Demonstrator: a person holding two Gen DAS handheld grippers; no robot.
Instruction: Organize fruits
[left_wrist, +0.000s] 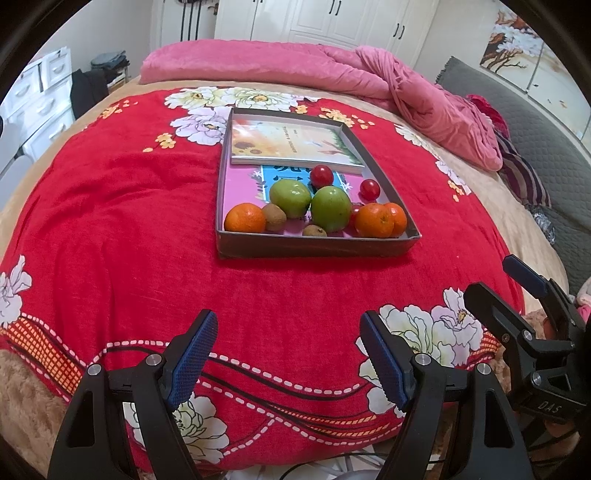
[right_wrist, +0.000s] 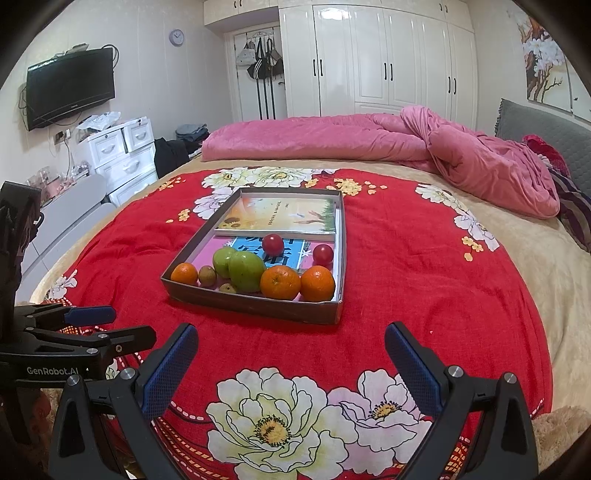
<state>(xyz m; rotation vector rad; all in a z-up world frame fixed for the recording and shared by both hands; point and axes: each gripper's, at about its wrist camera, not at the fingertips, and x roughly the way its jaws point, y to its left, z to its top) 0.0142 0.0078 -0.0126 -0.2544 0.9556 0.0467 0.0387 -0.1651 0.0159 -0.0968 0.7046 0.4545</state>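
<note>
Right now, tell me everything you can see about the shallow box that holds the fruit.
The shallow box is a low, open rectangular tray, dark grey outside with pale inner walls, apparently cardboard. It lies flat on the red flowered blanket, ahead of both tongs and untouched by them. Books line its floor; oranges, green apples, kiwis and small red fruits crowd its near end.

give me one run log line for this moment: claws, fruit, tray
left claw open, empty | right claw open, empty | oranges, green fruits, kiwis, tomatoes in tray | nothing grasped
</note>
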